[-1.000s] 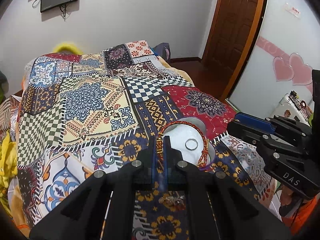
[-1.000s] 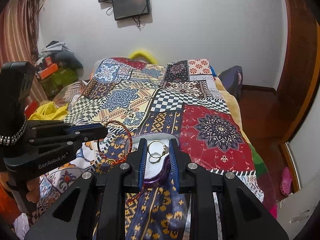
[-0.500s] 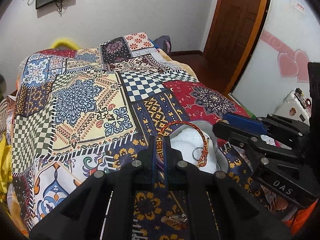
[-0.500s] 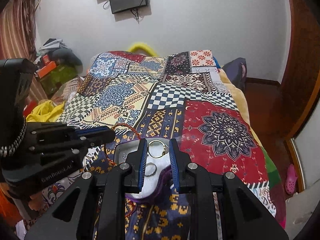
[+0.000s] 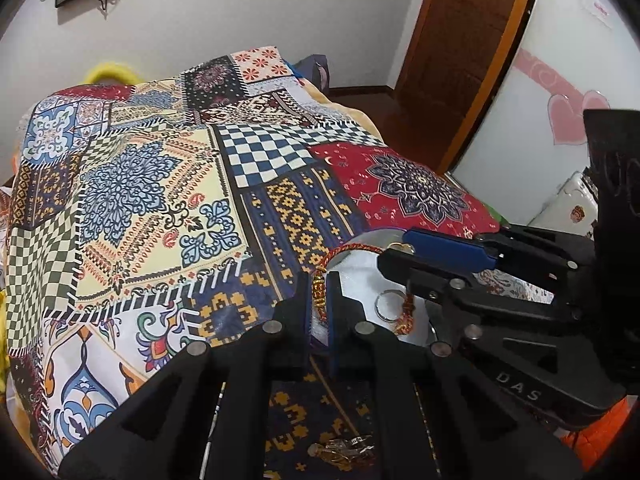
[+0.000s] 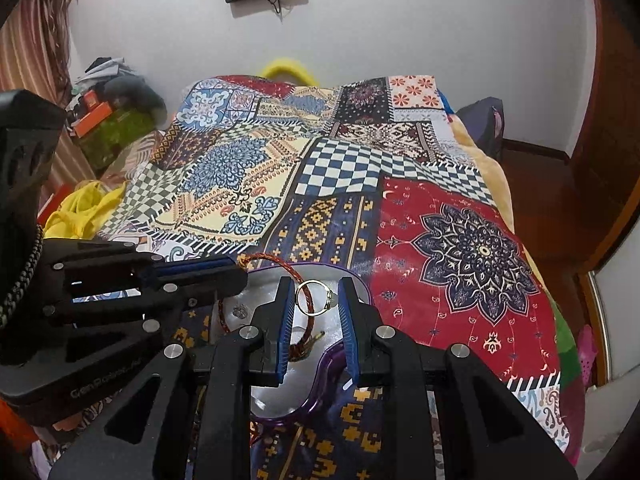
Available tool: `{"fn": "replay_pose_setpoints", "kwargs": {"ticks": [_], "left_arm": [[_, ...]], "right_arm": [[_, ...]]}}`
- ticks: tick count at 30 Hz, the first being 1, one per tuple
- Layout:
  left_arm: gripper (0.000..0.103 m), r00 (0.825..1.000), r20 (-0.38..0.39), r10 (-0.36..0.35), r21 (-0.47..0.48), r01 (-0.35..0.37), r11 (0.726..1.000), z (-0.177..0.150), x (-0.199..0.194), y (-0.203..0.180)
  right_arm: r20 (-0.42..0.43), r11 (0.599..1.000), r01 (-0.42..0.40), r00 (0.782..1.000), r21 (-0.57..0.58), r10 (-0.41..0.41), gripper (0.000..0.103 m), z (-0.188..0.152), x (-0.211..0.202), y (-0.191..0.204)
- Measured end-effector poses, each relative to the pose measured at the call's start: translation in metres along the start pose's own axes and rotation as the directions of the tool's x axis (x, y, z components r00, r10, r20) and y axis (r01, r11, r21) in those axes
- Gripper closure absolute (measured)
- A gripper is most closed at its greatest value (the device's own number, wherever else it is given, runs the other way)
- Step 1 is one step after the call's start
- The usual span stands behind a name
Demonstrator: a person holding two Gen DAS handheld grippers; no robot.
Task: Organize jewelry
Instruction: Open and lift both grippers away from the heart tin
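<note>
My left gripper (image 5: 319,294) is shut on a red-orange braided bracelet (image 5: 352,249), holding it over the white-lined jewelry box (image 5: 362,280) on the patchwork bedspread. A silver ring (image 5: 387,304) lies in the box. My right gripper (image 6: 313,304) is shut on a gold ring (image 6: 313,302) and holds it just above the same box (image 6: 276,376), which has a purple rim. The bracelet (image 6: 296,274) hangs beside the gold ring. The left gripper also shows in the right wrist view (image 6: 224,276), the right gripper in the left wrist view (image 5: 394,258).
The patchwork bedspread (image 6: 340,184) covers the bed. More gold jewelry (image 5: 340,450) lies on the spread under the left gripper. A wooden door (image 5: 460,52) is at the right, clutter and yellow cloth (image 6: 80,208) at the left.
Both grippers have come lower and closer over the box, each still holding its piece. The bracelet now hangs down into the box by the gold ring.
</note>
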State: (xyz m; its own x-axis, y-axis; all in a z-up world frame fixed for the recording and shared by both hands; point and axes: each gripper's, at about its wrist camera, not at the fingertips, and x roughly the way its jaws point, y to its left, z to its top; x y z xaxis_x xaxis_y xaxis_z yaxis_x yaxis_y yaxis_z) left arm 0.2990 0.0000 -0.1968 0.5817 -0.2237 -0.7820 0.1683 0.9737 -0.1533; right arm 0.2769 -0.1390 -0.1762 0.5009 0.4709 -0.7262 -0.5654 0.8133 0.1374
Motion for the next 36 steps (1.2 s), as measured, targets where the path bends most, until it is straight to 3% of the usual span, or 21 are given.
{"fn": "replay_pose_setpoints", "kwargs": {"ticks": [12,17,21,26,30,33,36], "left_arm": [[0.098,1.0,0.026,0.016,0.004,-0.016,1.0,0.001,-0.013,0.001],[0.092,0.998,0.049,0.031,-0.002,-0.031,1.0,0.0,-0.03,0.003],[0.081,0.997,0.065,0.044,-0.005,-0.043,0.999,-0.002,-0.044,0.003],[0.08,0.995,0.085,0.051,0.0,-0.051,0.999,-0.007,-0.065,-0.001],[0.079,0.993,0.104,0.056,0.008,-0.057,0.998,-0.012,-0.085,-0.006],[0.068,0.991,0.12,0.065,0.016,-0.067,0.998,-0.016,-0.1,-0.011],[0.066,0.987,0.138,0.082,0.025,-0.086,0.996,-0.02,-0.115,-0.015]], "right_arm": [[-0.022,1.0,0.01,1.0,-0.024,-0.011,0.083,0.001,0.001,0.003],[-0.018,1.0,0.016,1.0,-0.022,-0.017,0.083,0.002,-0.007,0.005],[0.002,0.999,0.026,1.0,-0.032,-0.026,0.082,0.003,-0.021,0.01],[0.038,0.998,0.045,0.998,-0.044,-0.043,0.073,0.002,-0.042,0.019],[0.071,0.997,0.054,0.996,-0.051,-0.051,0.072,0.002,-0.059,0.026],[0.093,0.997,0.06,0.994,-0.055,-0.055,0.072,0.001,-0.074,0.031],[0.111,0.996,0.07,0.992,-0.06,-0.063,0.072,0.0,-0.084,0.037]]}}
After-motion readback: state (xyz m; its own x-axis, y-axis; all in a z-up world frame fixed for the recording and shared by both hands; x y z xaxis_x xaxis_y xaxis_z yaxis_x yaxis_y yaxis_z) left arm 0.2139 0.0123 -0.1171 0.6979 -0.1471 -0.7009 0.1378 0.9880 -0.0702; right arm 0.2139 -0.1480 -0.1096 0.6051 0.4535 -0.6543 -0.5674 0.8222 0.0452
